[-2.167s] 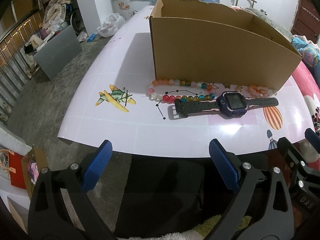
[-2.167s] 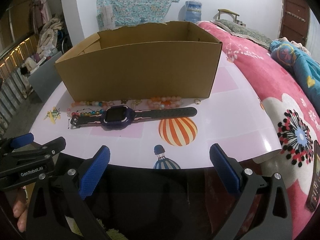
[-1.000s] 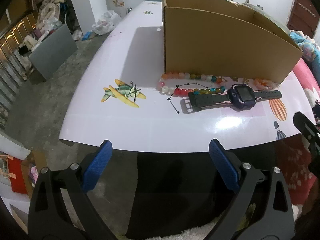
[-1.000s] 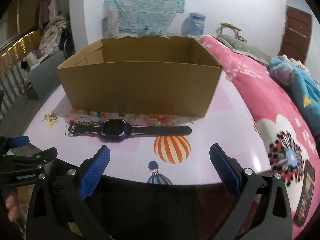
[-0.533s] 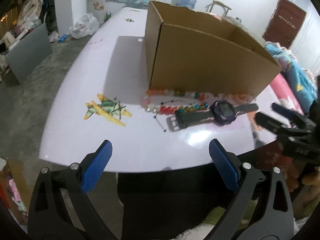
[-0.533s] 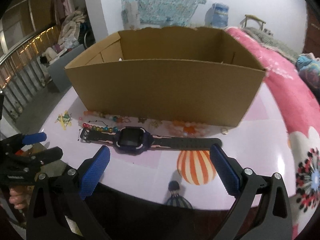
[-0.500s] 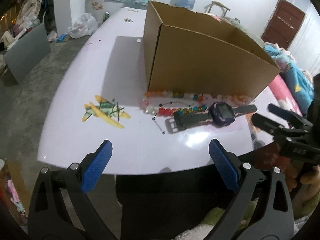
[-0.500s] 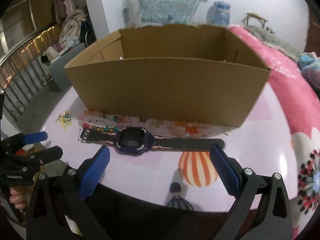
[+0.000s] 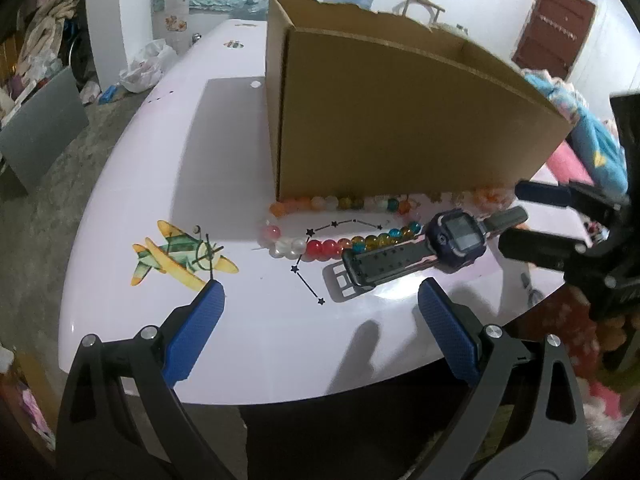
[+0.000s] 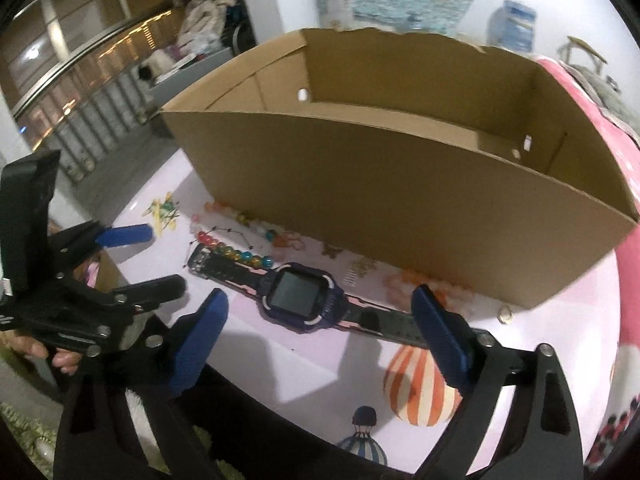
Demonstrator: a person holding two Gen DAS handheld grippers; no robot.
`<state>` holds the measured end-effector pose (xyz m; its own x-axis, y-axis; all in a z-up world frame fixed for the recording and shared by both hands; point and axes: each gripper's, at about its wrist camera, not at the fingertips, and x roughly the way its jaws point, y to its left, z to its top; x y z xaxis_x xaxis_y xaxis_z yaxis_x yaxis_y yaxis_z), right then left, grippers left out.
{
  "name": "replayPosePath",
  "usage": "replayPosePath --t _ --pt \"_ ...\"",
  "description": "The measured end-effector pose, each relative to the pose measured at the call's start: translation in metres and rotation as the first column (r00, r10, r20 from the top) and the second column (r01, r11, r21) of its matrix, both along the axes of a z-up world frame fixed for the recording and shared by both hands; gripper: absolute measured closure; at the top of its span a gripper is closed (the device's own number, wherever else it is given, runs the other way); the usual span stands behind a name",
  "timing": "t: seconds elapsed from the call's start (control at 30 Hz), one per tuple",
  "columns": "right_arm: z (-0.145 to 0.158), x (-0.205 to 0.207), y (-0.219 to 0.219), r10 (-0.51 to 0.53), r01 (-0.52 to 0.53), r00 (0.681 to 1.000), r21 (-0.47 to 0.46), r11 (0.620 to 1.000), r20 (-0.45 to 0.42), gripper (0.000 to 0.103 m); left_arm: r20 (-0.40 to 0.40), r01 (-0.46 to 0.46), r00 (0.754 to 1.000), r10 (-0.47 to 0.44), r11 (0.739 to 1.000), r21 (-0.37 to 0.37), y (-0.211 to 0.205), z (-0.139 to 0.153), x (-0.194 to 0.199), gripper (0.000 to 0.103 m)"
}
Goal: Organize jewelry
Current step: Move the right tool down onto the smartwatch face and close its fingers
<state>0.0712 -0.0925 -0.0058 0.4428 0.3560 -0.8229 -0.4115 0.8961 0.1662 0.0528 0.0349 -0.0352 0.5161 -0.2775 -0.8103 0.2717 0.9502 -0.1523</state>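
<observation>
**Lining up on the watch**

I'm bringing the right gripper (image 10: 316,320) over the watch (image 10: 300,294), which is lying flat near the tabletop's (image 9: 240,332) front edge, just in front of the cardboard box (image 10: 400,184). Its jaws have just been closing a little but are standing wide, the watch face between the pads, untouched. I'm aiming to pinch across the case, not the strap, and keeping clear of the bead bracelet (image 9: 344,242) touching the strap. The left gripper (image 9: 320,320) is hovering open and empty.
</observation>
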Motion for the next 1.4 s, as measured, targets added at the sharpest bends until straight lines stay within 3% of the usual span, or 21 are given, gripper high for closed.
replayPosePath --t 0.23,0.37,0.6,0.8,1.0,1.2,1.4 --pt "-0.010 0.012 0.017 0.089 -0.089 0.995 -0.025 0.996 -0.035 0.033 -0.001 0.003 1.000 -0.003 0.997 0.071 -0.004 -0.010 0.008 0.009" --pt "-0.013 0.014 0.023 0.116 -0.118 0.992 -0.030 0.993 -0.049 0.033 0.009 0.018 1.000 -0.019 0.993 0.120 -0.005 -0.013 0.013 0.009" --pt "-0.025 0.014 0.022 0.121 -0.126 0.988 -0.047 0.991 -0.100 0.033 0.037 0.049 0.998 -0.053 0.993 0.103 0.002 -0.016 0.013 0.008" --pt "-0.025 0.003 0.023 0.137 -0.146 0.985 -0.083 0.986 -0.102 0.033 0.016 0.065 0.998 -0.068 0.987 0.145 -0.004 -0.017 0.014 0.008" --pt "-0.024 -0.007 0.020 0.144 -0.153 0.985 -0.104 0.983 -0.090 0.033 0.028 0.081 0.996 -0.087 0.985 0.153 -0.001 -0.015 0.011 0.008" --pt "-0.022 -0.006 0.019 0.169 -0.171 0.985 -0.145 0.975 -0.029 0.035 0.097 0.125 0.986 -0.135 0.987 0.099 -0.002 0.003 -0.007 0.009" --pt "-0.030 -0.003 0.027 0.239 -0.240 0.971 -0.192 0.952 -0.028 0.043 0.105 0.199 0.973 -0.205 0.978 0.069 -0.018 0.009 -0.018 0.036"
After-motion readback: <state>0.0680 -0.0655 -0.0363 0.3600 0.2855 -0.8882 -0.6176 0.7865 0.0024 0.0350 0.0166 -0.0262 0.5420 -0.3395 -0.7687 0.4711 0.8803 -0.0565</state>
